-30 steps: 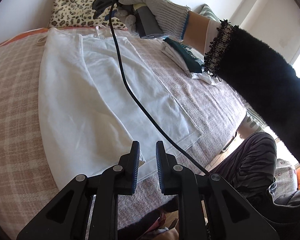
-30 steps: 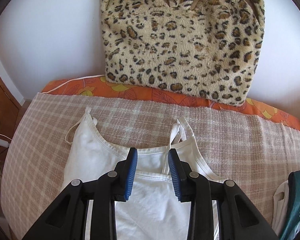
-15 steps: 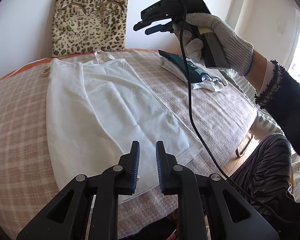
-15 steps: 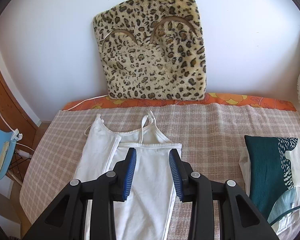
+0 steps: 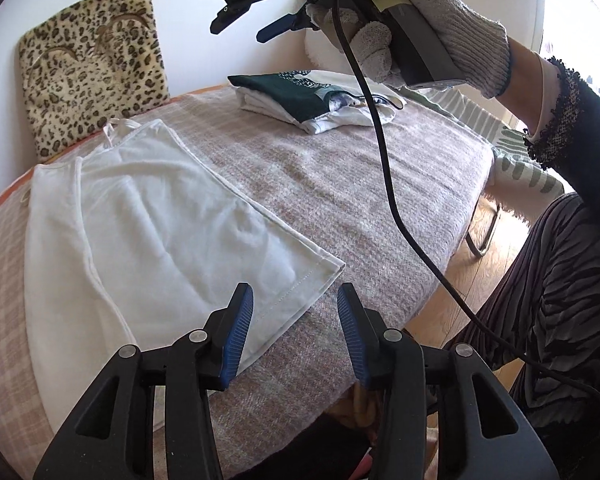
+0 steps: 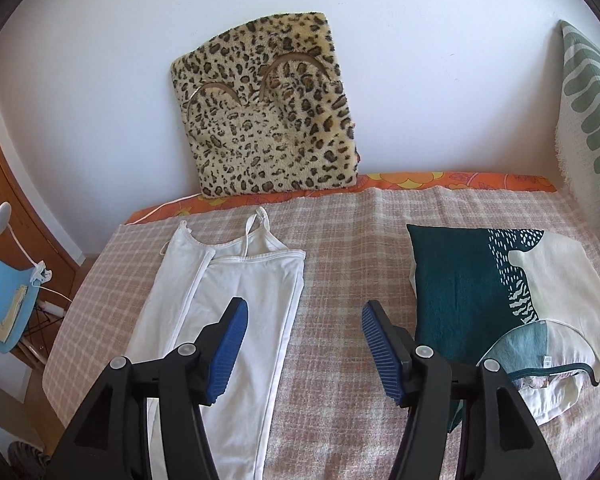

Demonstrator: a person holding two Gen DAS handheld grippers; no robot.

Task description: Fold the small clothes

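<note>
White camisole (image 5: 148, 240) lies flat on the checked blanket (image 5: 340, 184), folded lengthwise with one side turned over the middle, its thin straps toward the upper left of the left wrist frame and its hemmed bottom corner reaching the lower centre.

Left gripper (image 5: 296, 336) sits at the bottom of that frame with its jaws opening. The left blue pad stands over the camisole's hem and the right pad over bare blanket. Nothing is pinched between them, and whether the pads touch the cloth cannot be told.

Right gripper (image 6: 304, 352) fills the bottom of the right wrist frame, its jaws also opening and standing wide, with only the blanket and the camisole's right edge showing in the gap. It holds nothing. In the left wrist view the same tool appears at the top centre, raised above the bed and carried by a gloved hand (image 5: 424, 12), with a black cable (image 5: 384, 152) trailing down the right half of the frame.

Further out, a folded dark green and cream garment (image 6: 504, 308) rests on the blanket at the right of the right wrist frame, well apart from the camisole. A leopard-print cushion (image 6: 272, 108) leans against the white wall (image 6: 100, 40) at upper centre, on an orange flowered sheet (image 6: 440, 182). A green-patterned pillow (image 6: 588, 120) stands at the far right edge.
</note>
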